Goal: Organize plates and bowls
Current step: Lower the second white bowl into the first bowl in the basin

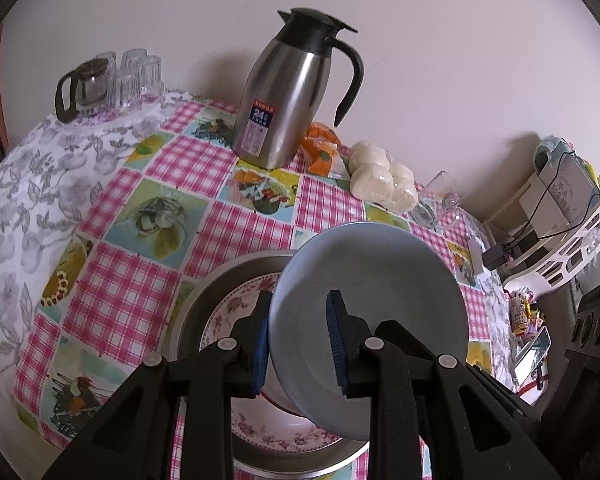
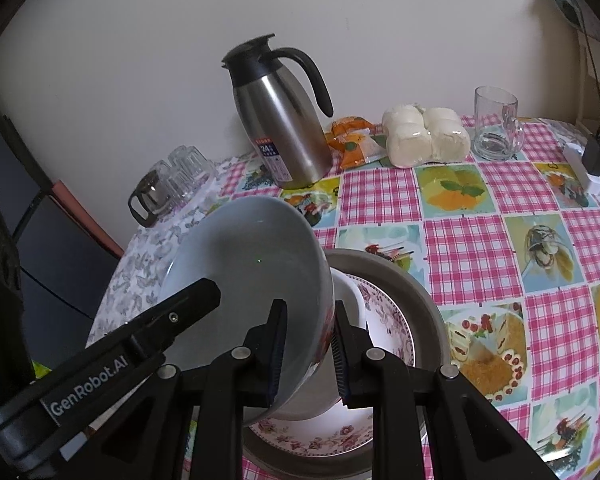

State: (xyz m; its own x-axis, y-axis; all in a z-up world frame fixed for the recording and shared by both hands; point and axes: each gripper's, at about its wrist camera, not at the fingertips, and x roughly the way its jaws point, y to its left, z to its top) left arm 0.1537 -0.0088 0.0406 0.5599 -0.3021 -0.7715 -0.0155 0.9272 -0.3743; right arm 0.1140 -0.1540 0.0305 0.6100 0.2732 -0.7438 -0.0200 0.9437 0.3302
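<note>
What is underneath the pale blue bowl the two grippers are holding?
Below the blue bowl sits a floral-rimmed plate inside a metal basin. A smaller white bowl stands on that plate, partly hidden. The plate's centre and the basin's floor are covered.

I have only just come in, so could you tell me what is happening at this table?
A person with a gripper in each hand is tidying dishes. The left gripper and the right gripper are each clamped on the rim of one pale blue-grey bowl, holding it tilted above a floral plate that sits in a metal basin. A steel jug, wrapped buns and a glass mug stand behind on the checked tablecloth.
</note>
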